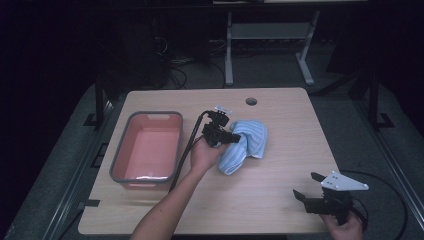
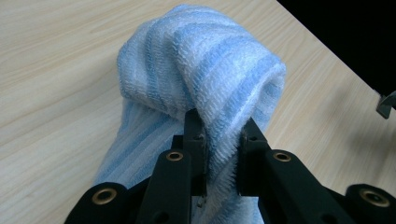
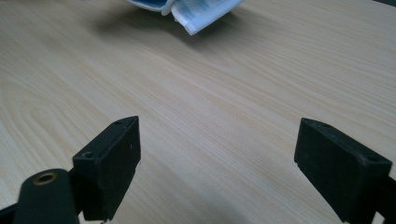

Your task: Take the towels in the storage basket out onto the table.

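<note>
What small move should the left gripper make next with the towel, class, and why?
Probably lift and carry it left toward the pink bin. The left gripper has its fingers already pinched on a fold of the striped blue towel, the bin sits open beside it, and the right gripper waits open, far off.

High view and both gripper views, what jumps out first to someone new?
The blue striped towel at mid-table, a fold pinched in the left gripper. Left of it sits an empty pink basin with a grey rim. The right gripper hovers open near the table's front right corner.
</note>
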Motion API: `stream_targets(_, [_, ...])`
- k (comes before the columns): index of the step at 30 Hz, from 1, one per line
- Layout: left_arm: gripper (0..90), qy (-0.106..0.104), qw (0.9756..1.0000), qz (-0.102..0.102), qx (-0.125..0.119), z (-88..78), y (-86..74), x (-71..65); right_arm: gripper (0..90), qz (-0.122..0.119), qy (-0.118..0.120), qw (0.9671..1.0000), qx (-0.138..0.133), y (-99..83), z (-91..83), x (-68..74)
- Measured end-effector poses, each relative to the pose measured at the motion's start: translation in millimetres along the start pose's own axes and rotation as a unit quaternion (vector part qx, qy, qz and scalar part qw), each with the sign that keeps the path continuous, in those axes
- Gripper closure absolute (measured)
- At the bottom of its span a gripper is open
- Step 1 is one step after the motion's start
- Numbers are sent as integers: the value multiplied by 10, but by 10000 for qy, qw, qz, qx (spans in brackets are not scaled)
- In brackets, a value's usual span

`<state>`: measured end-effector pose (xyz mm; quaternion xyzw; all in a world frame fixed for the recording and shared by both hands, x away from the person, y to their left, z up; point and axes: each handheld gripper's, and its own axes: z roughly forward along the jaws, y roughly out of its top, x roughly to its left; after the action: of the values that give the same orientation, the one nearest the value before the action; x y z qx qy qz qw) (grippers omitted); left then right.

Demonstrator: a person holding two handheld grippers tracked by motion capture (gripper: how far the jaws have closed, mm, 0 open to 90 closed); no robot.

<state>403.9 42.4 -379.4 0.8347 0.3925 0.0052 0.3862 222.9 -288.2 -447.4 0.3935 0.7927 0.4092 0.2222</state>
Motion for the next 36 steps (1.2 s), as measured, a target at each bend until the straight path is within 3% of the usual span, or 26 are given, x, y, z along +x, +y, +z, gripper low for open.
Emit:
stream_targets(18, [768,-102,9998,-140,33,285,-58,-76,141,-50,17,10000,8,7,31,12])
stream_targets(36, [718,-311,9992,-162,170,393,-143,-89,141,-122,41,9999,41,18,62,30])
